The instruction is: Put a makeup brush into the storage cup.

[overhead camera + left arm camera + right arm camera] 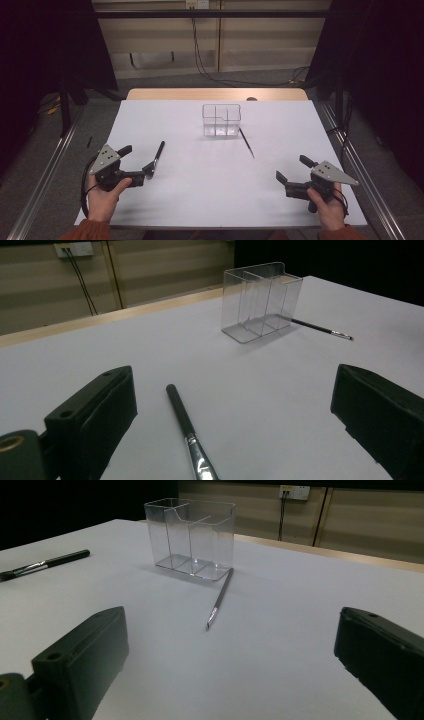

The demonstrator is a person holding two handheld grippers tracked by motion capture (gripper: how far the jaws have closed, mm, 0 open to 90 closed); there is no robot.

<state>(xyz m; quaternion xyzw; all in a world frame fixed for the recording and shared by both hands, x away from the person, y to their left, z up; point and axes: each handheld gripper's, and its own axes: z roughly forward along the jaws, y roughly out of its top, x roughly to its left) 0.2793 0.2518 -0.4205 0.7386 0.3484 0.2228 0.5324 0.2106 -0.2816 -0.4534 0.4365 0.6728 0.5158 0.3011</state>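
— Left gripper (136, 161) hovers low at the near left of the white table (200, 200), jaws spread wide, the thick black brush (156, 157) lying flat between them.

— Right gripper (294, 169)?

— Wide apart too, holding nothing. The thin brush (246, 142) lies beyond it, its far end just beside the clear divided organizer (221, 120) mid-table.
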